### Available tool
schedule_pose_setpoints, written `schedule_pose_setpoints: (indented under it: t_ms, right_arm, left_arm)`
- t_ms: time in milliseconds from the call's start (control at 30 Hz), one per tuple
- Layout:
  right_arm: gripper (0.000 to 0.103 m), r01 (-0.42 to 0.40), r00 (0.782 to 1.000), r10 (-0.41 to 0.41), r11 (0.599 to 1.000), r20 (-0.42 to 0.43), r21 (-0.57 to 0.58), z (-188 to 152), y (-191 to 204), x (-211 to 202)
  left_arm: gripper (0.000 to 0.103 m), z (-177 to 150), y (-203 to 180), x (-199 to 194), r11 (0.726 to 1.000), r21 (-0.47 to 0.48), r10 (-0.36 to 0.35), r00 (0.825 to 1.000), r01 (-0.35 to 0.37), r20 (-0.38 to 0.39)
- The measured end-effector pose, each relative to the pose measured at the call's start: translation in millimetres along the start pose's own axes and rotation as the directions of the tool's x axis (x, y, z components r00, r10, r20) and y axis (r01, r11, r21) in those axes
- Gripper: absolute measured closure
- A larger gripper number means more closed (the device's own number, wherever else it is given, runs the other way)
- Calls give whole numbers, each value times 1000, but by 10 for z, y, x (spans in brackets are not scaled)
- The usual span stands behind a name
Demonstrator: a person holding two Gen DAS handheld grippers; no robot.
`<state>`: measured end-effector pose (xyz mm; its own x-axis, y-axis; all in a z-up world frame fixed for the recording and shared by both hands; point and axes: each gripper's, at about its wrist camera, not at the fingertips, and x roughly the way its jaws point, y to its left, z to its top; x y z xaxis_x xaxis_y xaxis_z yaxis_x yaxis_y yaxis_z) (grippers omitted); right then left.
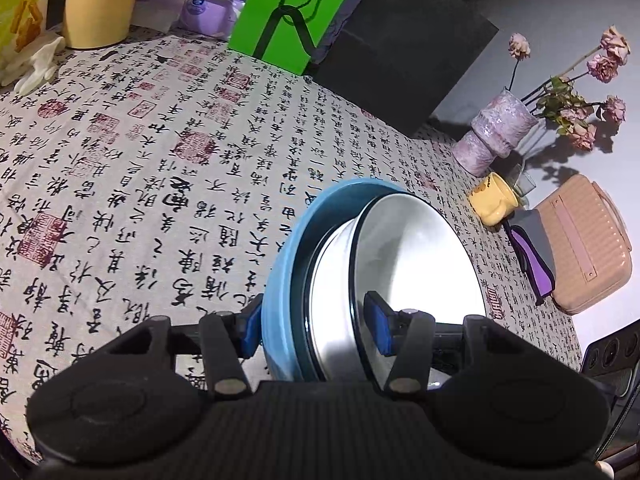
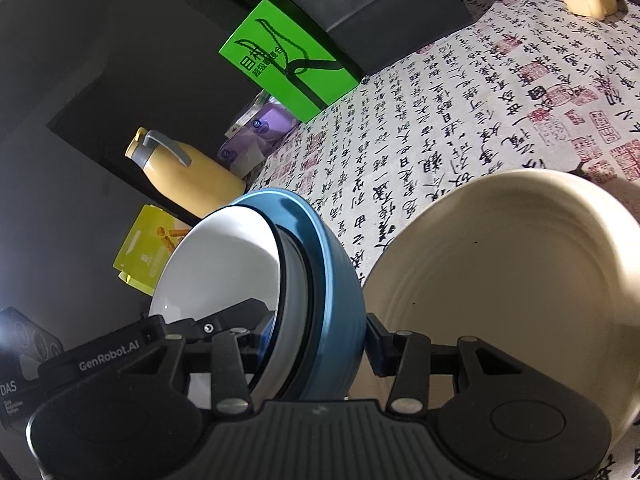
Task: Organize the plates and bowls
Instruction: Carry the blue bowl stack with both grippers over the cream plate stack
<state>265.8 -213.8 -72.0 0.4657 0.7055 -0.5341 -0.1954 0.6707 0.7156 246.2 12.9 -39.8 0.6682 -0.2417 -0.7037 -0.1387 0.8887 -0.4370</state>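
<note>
Two views look forward along hand-held grippers, both clamped on one nested stack of bowls above a table. The tablecloth [image 1: 160, 152] is pale fabric printed all over with black brush calligraphy and red seal stamps.

In the left wrist view, the left gripper [image 1: 316, 330] has black ribbed housing and blue pads. Its jaws are closed on the stack's rim: one pad presses the outer wall of a glossy blue bowl [image 1: 280, 280], the other sits inside a white bowl [image 1: 420, 264] nested in it. The white bowl is smooth, with a thin dark rim line. The stack is tilted on edge, opening turned to the right of this view.

In the right wrist view, the right gripper [image 2: 314, 344] grips the same stack from the opposite side, one pad inside the white bowl, the other against the blue wall, jaws clamped on both. Just right of the stack is a cream bowl [image 2: 520, 288], matte, with faint concentric ridges inside; whether it touches the blue bowl cannot be told.

Around the table's far edge stand a bright green paper bag [image 1: 296, 12] with cord handles, a black box [image 1: 404, 52], a yellow thermal jug [image 2: 184, 176] with a grey handle, a yellow mug [image 1: 494, 200], a mottled pink vase [image 1: 496, 136] of dried roses, and a ribbed peach case [image 1: 588, 244].
</note>
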Motion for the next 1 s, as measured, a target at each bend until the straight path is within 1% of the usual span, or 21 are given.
schedule_pose_setpoints:
  t_ms: [633, 1000]
  right_arm:
    - [59, 16, 999, -18, 999, 44, 50, 104, -356, -287]
    - [59, 27, 998, -32, 997, 62, 73, 125, -540, -453]
  left_arm:
    - [51, -68, -446, 221, 998, 53, -20, 999, 22, -34]
    - [51, -120, -639, 341, 996, 78, -31, 998, 35, -59]
